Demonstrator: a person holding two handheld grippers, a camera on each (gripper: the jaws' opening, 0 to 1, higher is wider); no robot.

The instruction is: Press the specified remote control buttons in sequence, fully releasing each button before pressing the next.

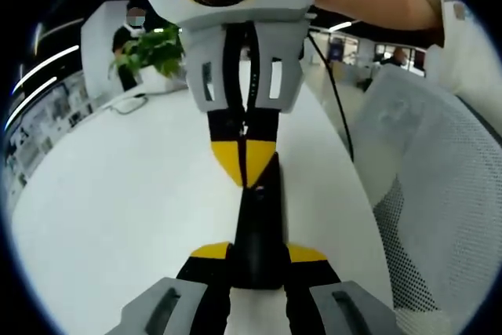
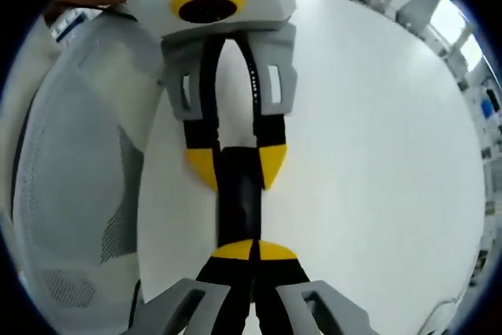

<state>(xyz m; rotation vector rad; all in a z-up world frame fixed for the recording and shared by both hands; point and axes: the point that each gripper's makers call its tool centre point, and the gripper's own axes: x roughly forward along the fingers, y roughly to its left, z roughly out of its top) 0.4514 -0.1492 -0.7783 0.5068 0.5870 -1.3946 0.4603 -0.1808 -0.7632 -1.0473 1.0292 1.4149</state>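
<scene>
Remote [image 1: 257, 225] is hanging over white table [image 1: 118, 194], clamped endwise in left gripper [image 1: 259, 260]; right gripper [image 1: 246, 164], tips clenched together, is touching its far end. Judging a press underway; next needs full lift-off.

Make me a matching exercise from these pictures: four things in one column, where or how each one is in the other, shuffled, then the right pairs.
Things:
1. remote control
2. potted plant
3. mesh chair
4. right gripper

Place or state:
A. jaws shut, tips on the remote control
B. at the far end of the white table
C. clamped between the jaws of the left gripper
D. beside the table's edge

Pairs: 1-C, 2-B, 3-D, 4-A
</scene>
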